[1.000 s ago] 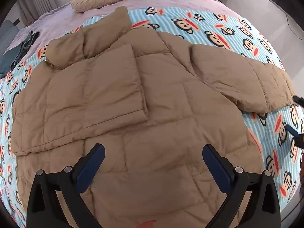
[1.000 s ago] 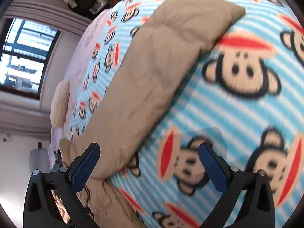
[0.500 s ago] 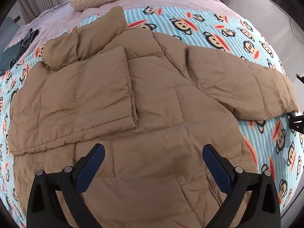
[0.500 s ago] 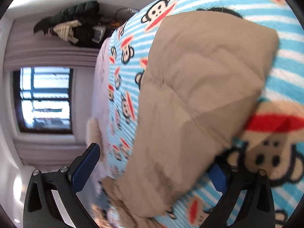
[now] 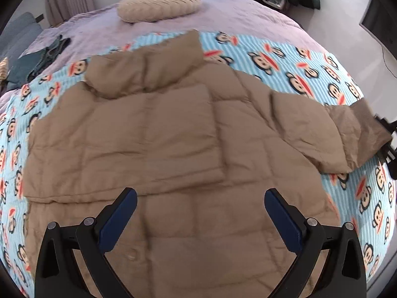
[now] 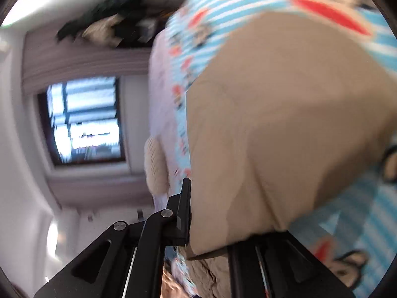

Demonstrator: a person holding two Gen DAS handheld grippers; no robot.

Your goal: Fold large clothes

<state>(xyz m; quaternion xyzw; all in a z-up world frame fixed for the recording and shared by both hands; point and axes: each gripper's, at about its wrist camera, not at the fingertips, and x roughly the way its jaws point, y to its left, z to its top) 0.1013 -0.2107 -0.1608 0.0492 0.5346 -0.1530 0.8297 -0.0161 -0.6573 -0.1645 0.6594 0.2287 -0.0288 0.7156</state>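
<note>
A tan quilted jacket (image 5: 173, 144) lies spread on a blue striped monkey-print blanket (image 5: 292, 62). Its left sleeve is folded over the body. My left gripper (image 5: 199, 213) hangs open above the jacket's lower middle, with nothing between its fingers. The right sleeve (image 5: 347, 134) stretches to the right, and its cuff is lifted off the blanket. My right gripper (image 6: 198, 213) is shut on that cuff (image 6: 285, 134), which bulges up and covers its right finger. From the left wrist view, only a dark part of the right gripper (image 5: 387, 134) shows at the cuff.
A cream pillow (image 5: 158, 5) rests on the lilac bedspread (image 5: 248, 17) behind the blanket. Dark folded clothes (image 5: 37, 59) sit at the bed's far left. A window (image 6: 84, 119) and a pile of dark clothes (image 6: 111, 22) are across the room.
The right gripper went from open beside the sleeve to shut on its cuff, and has lifted the cuff. The left gripper drew back and rose a little, staying open.
</note>
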